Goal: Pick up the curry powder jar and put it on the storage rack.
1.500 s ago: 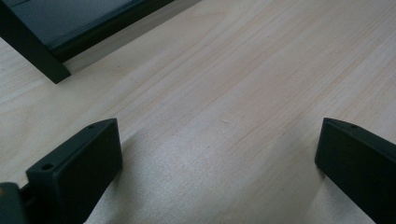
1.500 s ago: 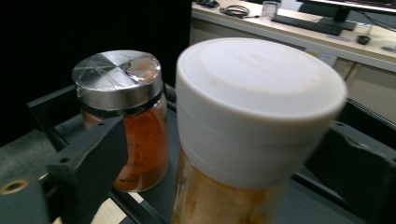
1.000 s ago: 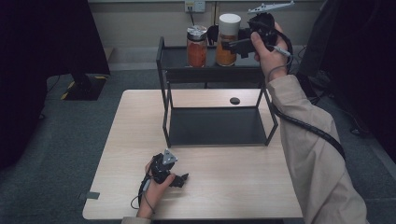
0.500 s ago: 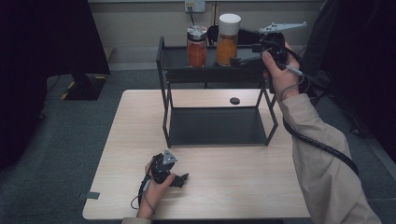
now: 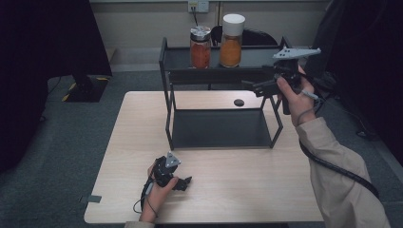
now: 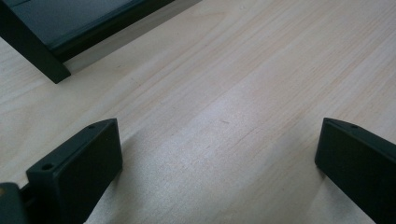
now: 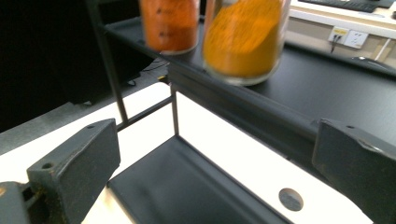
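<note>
A black two-shelf rack (image 5: 166, 95) stands at the back of the wooden table (image 5: 247, 190). On its top shelf stand a jar of red-orange contents with a metal lid (image 5: 200, 47) and a taller jar of orange powder with a white lid (image 5: 232, 40). My right gripper (image 5: 253, 86) hangs in the air at the rack's right front corner, open and holding nothing, apart from both jars. In the right gripper view the orange powder jar (image 7: 245, 37) and the red-orange jar (image 7: 169, 23) stand beyond the open jaws. My left gripper (image 5: 184, 182) rests on the table near the front, open over bare wood (image 6: 219, 121).
A small black disc (image 5: 239, 102) lies on the table behind the rack's lower shelf (image 5: 218, 128), also seen as a disc (image 7: 291, 199) in the right gripper view. The rack's corner (image 6: 44, 60) lies ahead of the left gripper. Dark furniture stands at both sides.
My right gripper has drawn back from beside the white-lidded jar, moving right and down towards the person. The jars and the left gripper have stayed put.
</note>
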